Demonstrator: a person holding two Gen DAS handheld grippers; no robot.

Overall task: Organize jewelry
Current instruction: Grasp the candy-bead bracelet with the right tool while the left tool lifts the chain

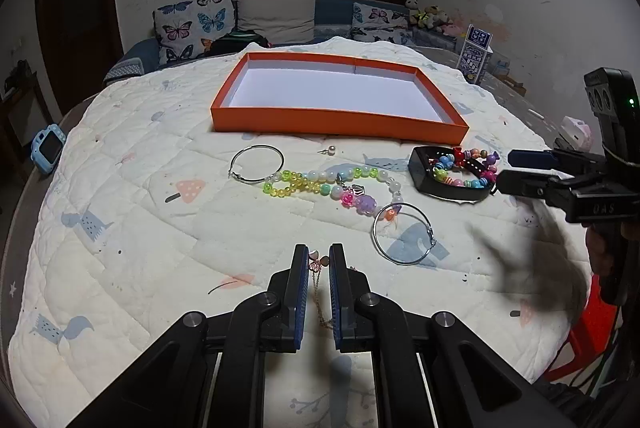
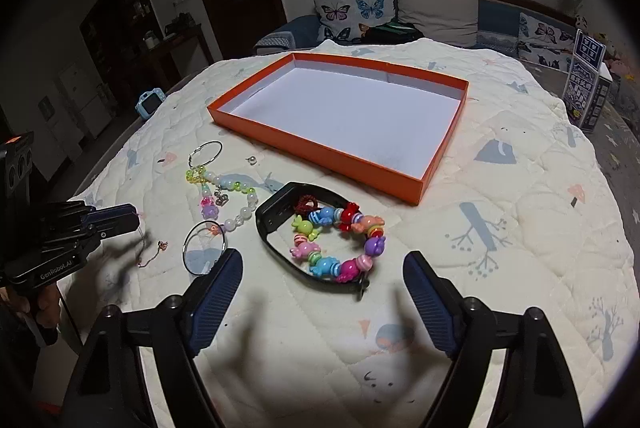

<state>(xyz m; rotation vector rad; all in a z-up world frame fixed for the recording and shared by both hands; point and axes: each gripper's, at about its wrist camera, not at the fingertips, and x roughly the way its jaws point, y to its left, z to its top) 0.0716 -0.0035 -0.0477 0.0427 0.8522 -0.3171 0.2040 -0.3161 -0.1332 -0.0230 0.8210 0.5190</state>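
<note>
Left claw clamped on a thin rose-gold chain with small heart charms, chain trailing down between the pads. Right claw spread wide, gripping nothing, just short of a black band and a multicoloured candy-bead bracelet. Beyond both, on a white quilted cover, a shallow orange cardboard tray.
</note>
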